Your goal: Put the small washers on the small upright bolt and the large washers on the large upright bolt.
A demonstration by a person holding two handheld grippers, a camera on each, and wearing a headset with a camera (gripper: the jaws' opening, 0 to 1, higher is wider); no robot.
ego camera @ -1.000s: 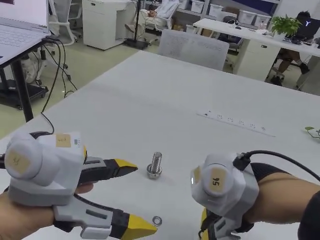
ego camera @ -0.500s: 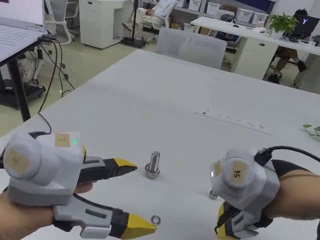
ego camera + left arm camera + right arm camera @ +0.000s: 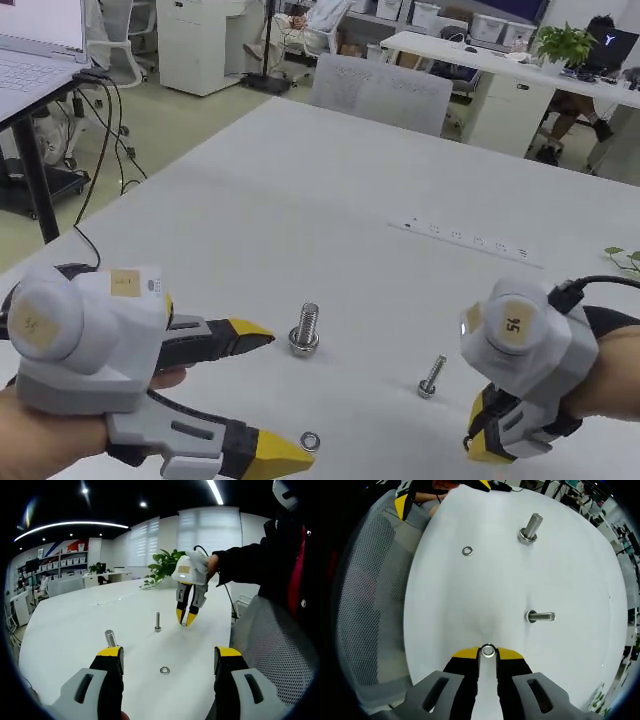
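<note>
**Q:** Right hand-held gripper (image 3: 186, 619), state?
**A:** Clamped on a washer (image 3: 488, 651), pinched by its rim at the very tips of the jaws. I hold it above the desk (image 3: 300, 200), right of the large bolt (image 3: 304, 330). The small bolt (image 3: 432, 375) stands upright between the two.

**Q:** Left?
**A:** Left hand-held gripper (image 3: 287, 398) spread wide, carrying nothing, left of the large bolt. A loose washer (image 3: 310, 440) lies flat on my side of that bolt, just beside the lower jaw tip.

**Q:** Method for this step?
**A:** My judgement: the held washer looks small. Level it, centre its hole over the small bolt's tip, lower, then let go. The grip is shallow, so a knock could drop it or tip the bolt.

**Q:** Holders?
**A:** The bolt shanks serve. Small shank looks bare. There is a collar at the large bolt's foot; washer or head, I cannot tell.
</note>
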